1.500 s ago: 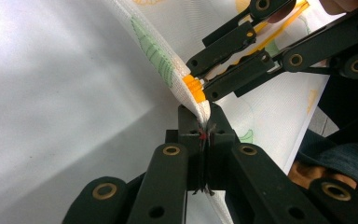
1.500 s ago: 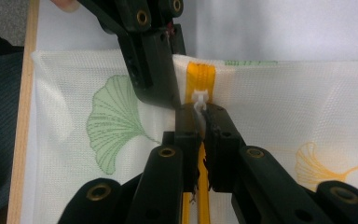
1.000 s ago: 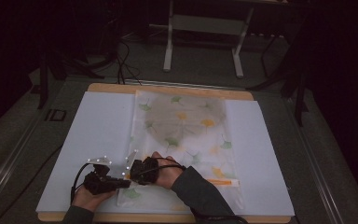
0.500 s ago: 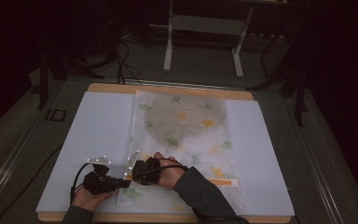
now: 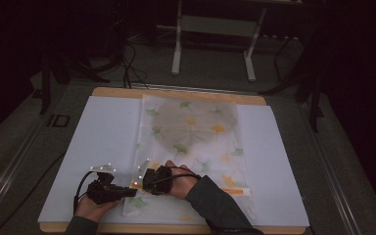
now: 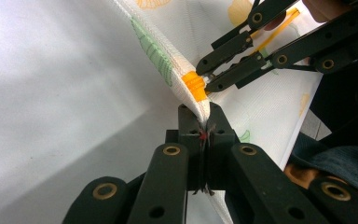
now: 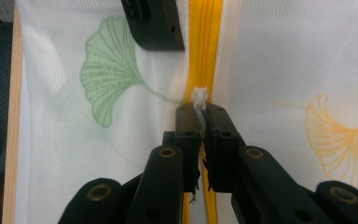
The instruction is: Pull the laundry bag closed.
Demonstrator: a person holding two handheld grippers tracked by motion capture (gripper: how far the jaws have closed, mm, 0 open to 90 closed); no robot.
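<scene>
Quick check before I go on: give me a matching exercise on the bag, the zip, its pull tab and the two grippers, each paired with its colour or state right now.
Things:
1. zip
2. pull tab
3. left gripper
4. leaf print

Colour or state:
A. white, pinched by the right gripper
B. green, on the bag
C. yellow band
D. shut on the bag's edge, next to the zip's end

Pairs: 1-C, 2-A, 3-D, 4-B
</scene>
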